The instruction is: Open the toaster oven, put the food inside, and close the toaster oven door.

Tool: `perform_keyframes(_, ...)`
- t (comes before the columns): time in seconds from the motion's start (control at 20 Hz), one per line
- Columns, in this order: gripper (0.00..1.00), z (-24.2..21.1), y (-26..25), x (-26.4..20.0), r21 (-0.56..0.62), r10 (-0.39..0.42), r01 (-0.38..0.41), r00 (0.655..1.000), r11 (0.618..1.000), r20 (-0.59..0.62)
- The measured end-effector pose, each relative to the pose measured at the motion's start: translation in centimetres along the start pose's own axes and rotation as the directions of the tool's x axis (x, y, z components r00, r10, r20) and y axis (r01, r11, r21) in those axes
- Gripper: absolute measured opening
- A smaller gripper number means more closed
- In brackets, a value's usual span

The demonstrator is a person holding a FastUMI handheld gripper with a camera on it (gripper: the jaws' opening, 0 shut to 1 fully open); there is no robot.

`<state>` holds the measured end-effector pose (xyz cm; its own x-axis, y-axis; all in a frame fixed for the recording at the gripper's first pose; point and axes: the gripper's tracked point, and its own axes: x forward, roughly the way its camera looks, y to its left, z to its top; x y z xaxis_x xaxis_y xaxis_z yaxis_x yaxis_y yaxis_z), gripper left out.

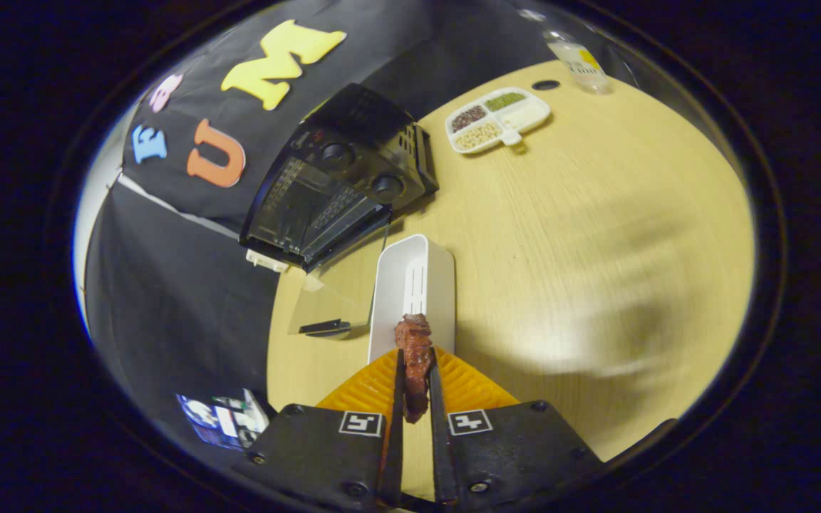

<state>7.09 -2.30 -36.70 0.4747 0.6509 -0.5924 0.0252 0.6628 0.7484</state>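
Tongs point(416, 370) clamped on meat piece point(415, 356) over empty white tray point(412, 285); toaster oven point(343, 178) door down.

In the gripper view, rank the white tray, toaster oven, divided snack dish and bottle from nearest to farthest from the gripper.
The gripper is shut on the piece of meat.
1. White tray: just ahead of the fingers.
2. Toaster oven: beyond the tray, door open.
3. Divided snack dish: farther back on the table.
4. Bottle: at the table's far edge.
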Motion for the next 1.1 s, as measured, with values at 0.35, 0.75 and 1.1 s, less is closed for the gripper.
perform_keyframes(0.35,0.13,1.4,3.2,-2.3,-0.073,0.003,-0.001,1.0,0.997,0.023)
perform_keyframes(0.75,0.14,3.0,14.0,1.2,-0.075,0.1,-0.087,0.976,0.993,0.193)
perform_keyframes(1.1,0.13,6.0,19.8,8.9,0.025,0.138,-0.16,0.913,0.987,0.385)
